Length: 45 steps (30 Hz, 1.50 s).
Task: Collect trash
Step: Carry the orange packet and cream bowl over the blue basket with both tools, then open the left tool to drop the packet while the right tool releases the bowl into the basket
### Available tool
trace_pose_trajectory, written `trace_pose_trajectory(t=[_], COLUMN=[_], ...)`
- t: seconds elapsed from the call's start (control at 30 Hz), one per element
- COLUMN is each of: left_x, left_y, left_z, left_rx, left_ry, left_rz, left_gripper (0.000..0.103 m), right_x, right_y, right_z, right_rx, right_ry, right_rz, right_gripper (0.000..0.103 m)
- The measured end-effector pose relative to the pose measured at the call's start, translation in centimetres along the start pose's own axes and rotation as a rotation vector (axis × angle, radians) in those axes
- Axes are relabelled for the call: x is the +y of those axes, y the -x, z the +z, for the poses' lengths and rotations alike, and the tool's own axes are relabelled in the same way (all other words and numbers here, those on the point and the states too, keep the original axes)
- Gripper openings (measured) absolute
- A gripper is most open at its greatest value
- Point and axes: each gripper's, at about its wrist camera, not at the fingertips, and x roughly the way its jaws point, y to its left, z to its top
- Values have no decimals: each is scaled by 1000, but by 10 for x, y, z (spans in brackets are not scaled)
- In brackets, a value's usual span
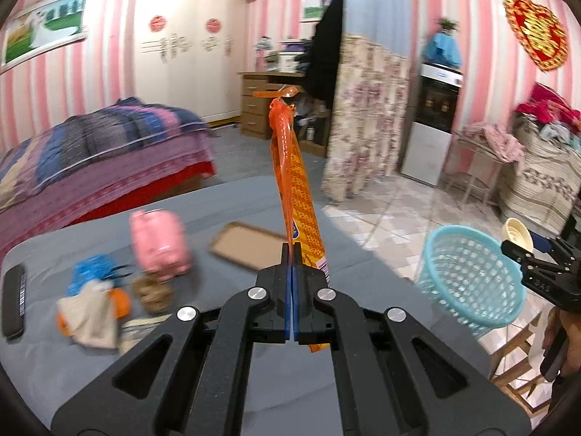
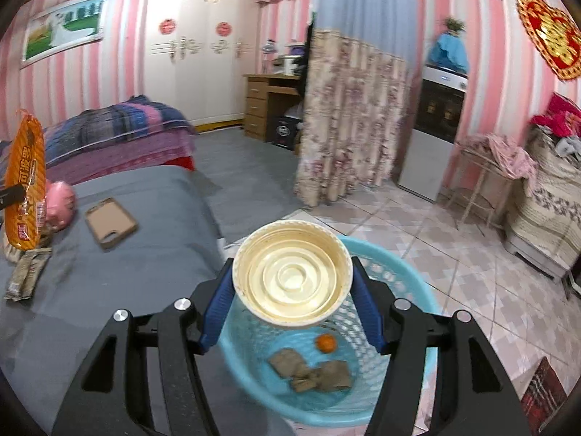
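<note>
The left claw point(image 1: 292, 250) is clenched on a long orange plastic snack wrapper point(image 1: 296, 196); the right claw point(image 2: 292, 283) grasps a cream round paper bowl point(image 2: 290, 272) above the light-blue plastic mesh basket point(image 2: 392, 265).

My right hand-held gripper point(image 2: 292, 290) clasps a round cream plastic bowl point(image 2: 292, 272) between its blue pads, the hollow facing me. Directly below it stands a light blue perforated plastic basket point(image 2: 406, 279), with crumpled brownish wrappers point(image 2: 312, 368) and a small orange ball-shaped scrap point(image 2: 325, 342) on its bottom. To my left lies the grey-covered worktop point(image 2: 145, 254), carrying a brown phone case point(image 2: 110, 223). Far left hangs an orange snack bag point(image 2: 27, 181), with a pink piggy bank point(image 2: 61, 203) beside it.
</note>
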Motion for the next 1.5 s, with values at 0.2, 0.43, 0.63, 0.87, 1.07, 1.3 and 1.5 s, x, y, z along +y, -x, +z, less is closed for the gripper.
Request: trace_pose_trajectory(t=[0.2, 0.43, 0.63, 0.87, 1.07, 1.3, 1.5], left_x=[-55, -115, -149, -188, -218, -241, -232], left_y=[-24, -47, -61, -79, -102, -133, -134], left_z=[3, 1, -6, -17, -21, -19, -17], left_rx=[12, 30, 55, 88, 106, 139, 111], left_ry=[-40, -95, -140, -202, -258, -327, -333], left_rz=[-90, -168, -222, -265, -273, -262, -205], left_gripper=[0, 0, 0, 0, 0, 0, 66], right_x=[-39, -64, -88, -105, -113, -118, -115], right_y=[-9, -19, -22, -25, -30, -32, -35], right_z=[-4, -14, -24, -32, -37, -39, -39], right_rx=[11, 40, 56, 58, 65, 64, 74], right_ry=[-58, -105, -157, -211, -231, -255, -244], right_rz=[-50, -90, -138, -158, -158, -159, -156], right_gripper=[61, 61, 61, 61, 61, 61, 61])
